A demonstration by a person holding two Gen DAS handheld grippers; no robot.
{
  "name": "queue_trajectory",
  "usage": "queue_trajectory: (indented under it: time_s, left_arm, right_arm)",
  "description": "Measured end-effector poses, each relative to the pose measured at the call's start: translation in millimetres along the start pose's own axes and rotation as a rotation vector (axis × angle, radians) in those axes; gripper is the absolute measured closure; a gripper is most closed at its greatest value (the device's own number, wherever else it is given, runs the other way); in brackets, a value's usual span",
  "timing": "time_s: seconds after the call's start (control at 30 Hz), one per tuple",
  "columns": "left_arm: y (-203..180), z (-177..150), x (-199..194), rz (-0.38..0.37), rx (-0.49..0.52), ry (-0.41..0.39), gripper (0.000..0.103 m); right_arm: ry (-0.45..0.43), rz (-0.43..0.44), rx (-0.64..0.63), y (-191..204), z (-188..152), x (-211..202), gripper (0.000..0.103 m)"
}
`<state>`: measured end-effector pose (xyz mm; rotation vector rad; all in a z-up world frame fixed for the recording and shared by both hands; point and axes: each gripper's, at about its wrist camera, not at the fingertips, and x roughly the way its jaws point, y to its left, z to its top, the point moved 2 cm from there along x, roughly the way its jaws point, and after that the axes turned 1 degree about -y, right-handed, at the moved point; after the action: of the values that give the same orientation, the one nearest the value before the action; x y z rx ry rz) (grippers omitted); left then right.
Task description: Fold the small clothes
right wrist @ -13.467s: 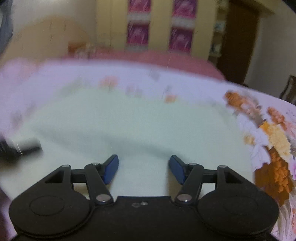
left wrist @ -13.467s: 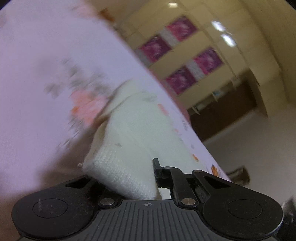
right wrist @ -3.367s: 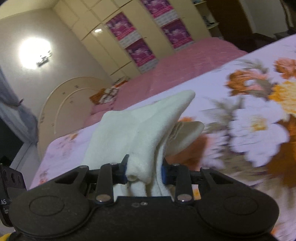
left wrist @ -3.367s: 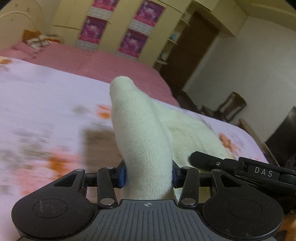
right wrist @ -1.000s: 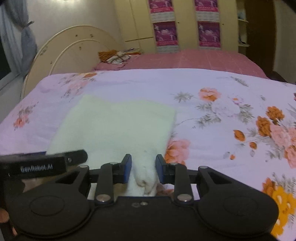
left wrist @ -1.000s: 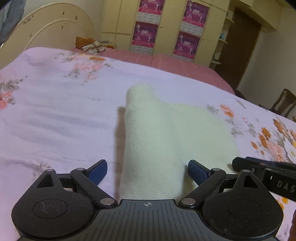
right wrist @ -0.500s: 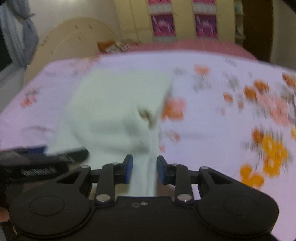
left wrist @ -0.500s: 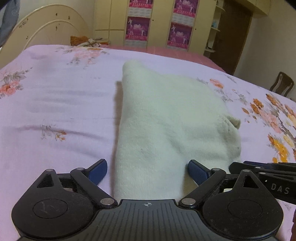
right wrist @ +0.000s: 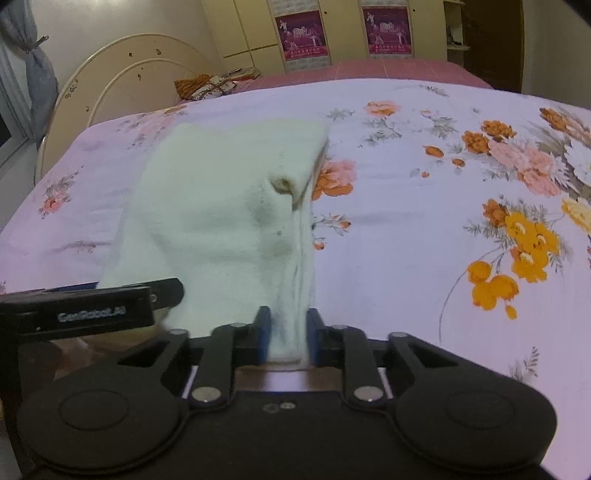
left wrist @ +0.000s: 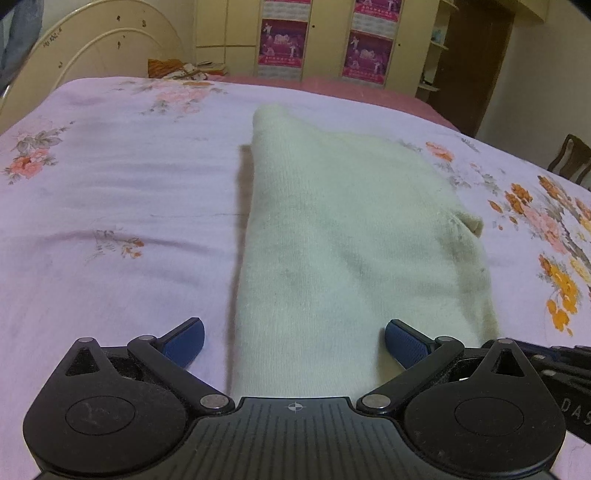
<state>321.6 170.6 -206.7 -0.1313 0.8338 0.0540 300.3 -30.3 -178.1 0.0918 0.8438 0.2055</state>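
On floral bedsheet (left wrist: 110,206), fuzzy cream knit garment (left wrist: 343,236) lies folded.

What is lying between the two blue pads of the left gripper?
In the left wrist view, the cream garment lies between the opening left gripper, untouched by its pads.

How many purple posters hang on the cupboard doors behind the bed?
2 for certain, seen by both cameras: one purple poster on the left door, another on the door to its right. The left camera shows strips of more above them, cut off by the picture's edge.
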Motion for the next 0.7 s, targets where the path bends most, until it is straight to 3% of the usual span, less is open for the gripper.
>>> queue_trajectory:
  time_s: [0.17,0.33,0.6,0.7]
  left_arm:
    - [6.7,-2.7,-6.3,-0.034,-0.033,0.032,0.000]
    - [2.7,-5.3,-11.9,0.009,0.015,0.035,0.000]
    - [-0.5,-7.9,-31.3,0.077,0.069,0.029,0.000]
    - [-2.1,-8.1,-51.1,0.127,0.103,0.002,0.000]
  right_arm:
    - [-0.007,-0.046,0.045,-1.9,-7.3,-1.2,0.090]
    - [-0.024,-0.030,0.133,-3.8,-5.8,-16.4,0.077]
    - [-0.056,-0.050,0.120,7.1,-24.6,-53.4,0.074]
    - [-0.037,-0.048,0.104,8.9,-26.5,-66.1,0.068]
